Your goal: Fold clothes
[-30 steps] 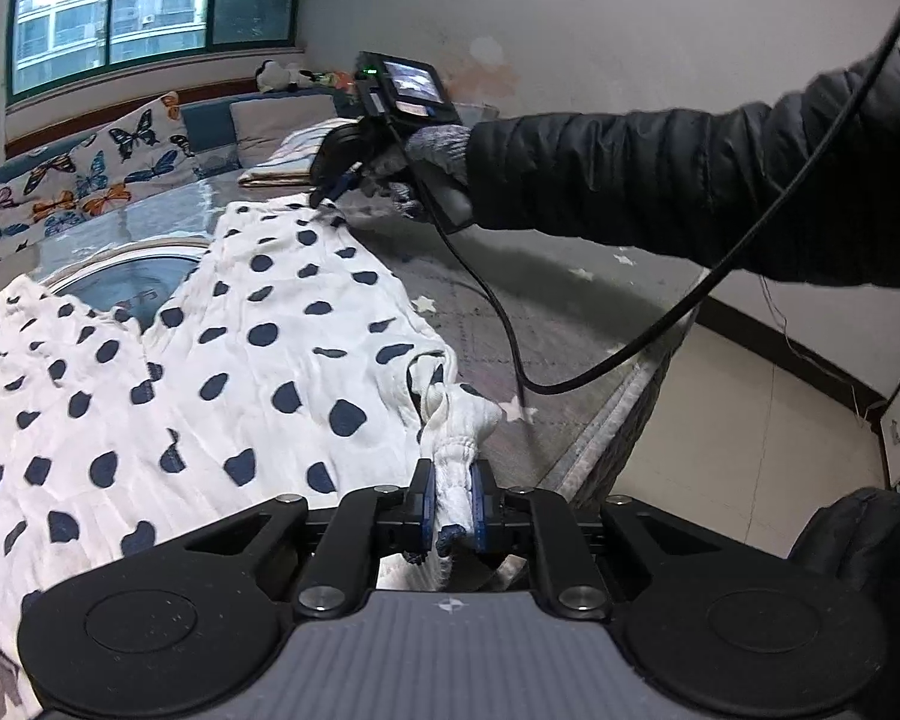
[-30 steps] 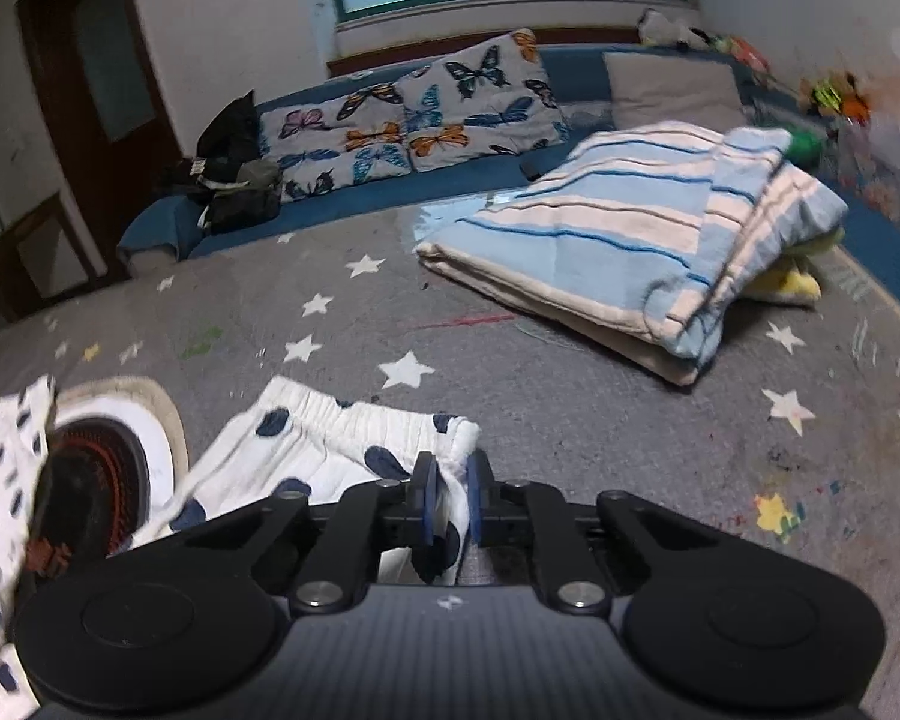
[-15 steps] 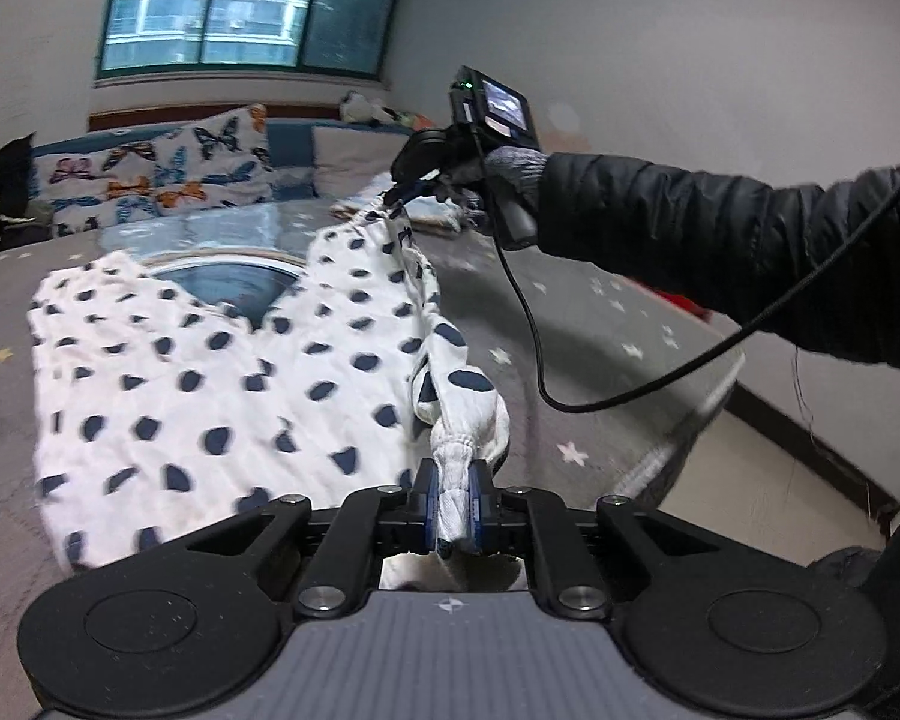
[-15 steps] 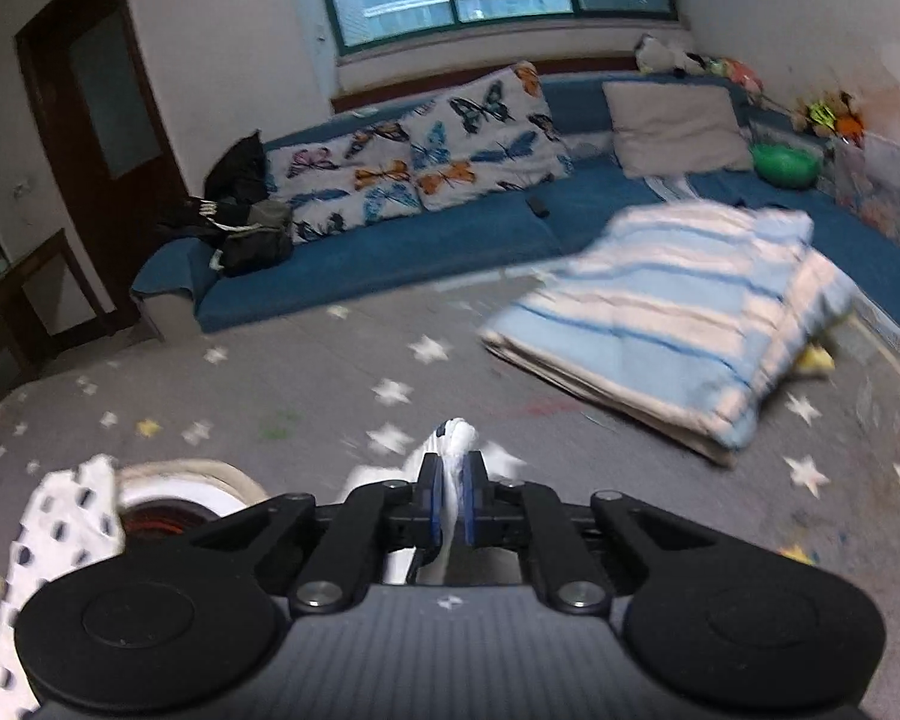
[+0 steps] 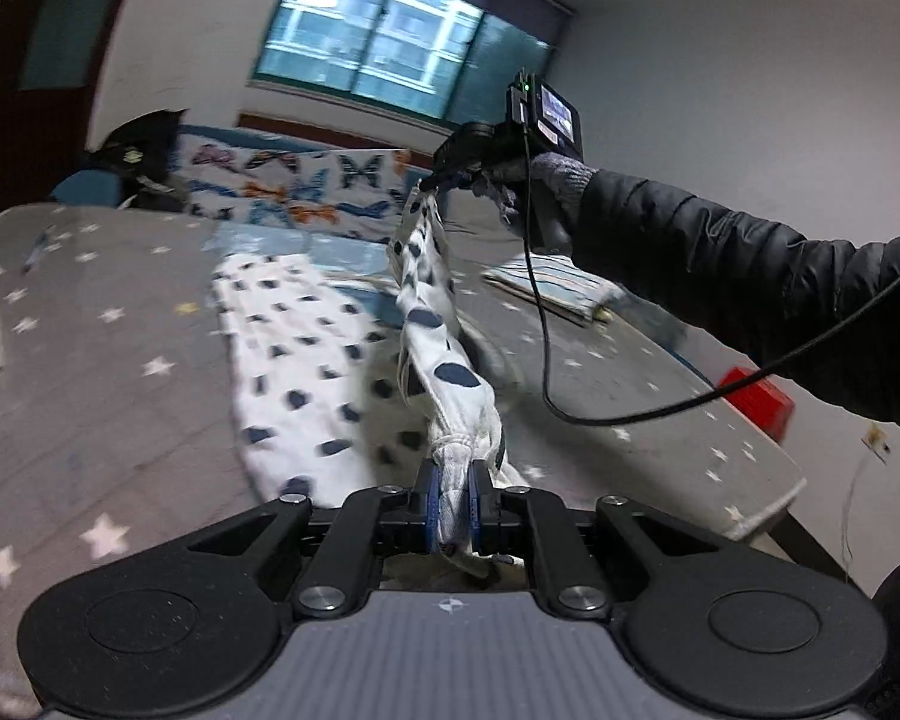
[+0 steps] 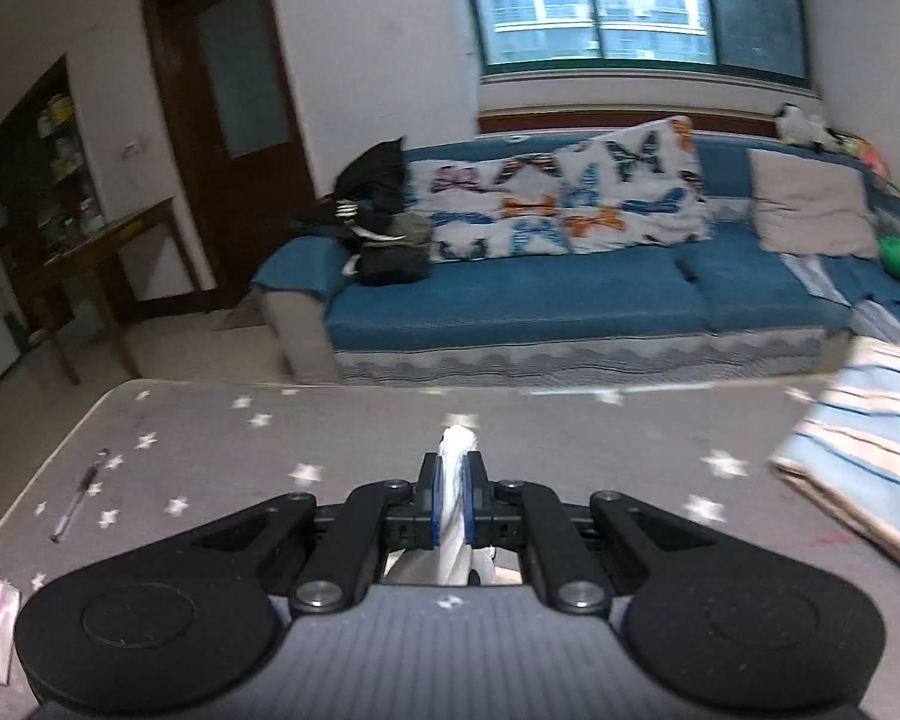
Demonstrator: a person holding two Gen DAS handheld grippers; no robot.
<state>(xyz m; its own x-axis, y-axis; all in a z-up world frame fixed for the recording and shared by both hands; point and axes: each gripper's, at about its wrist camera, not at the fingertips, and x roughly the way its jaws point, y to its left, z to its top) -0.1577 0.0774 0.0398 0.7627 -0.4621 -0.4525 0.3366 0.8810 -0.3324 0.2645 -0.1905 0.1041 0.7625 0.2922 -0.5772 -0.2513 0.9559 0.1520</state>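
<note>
Garment [image 5: 414, 324] edge hangs taut between left hand-held gripper [image 5: 450, 501] at 6 o'clock and right hand-held gripper [image 5: 432, 183] at 12, both clamped on it; rest trails on surface [image 5: 120, 372]. Fold likely mid-way, unfinished.

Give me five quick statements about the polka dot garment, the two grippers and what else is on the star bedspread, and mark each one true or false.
1. The left gripper is shut on the polka dot garment. True.
2. The right gripper is open and holds nothing. False: it is shut on white fabric of the garment.
3. The garment's edge hangs stretched in the air between both grippers. True.
4. A pen lies on the star bedspread. True.
5. The striped blanket is draped over the blue sofa. False: it lies folded on the bedspread.
</note>
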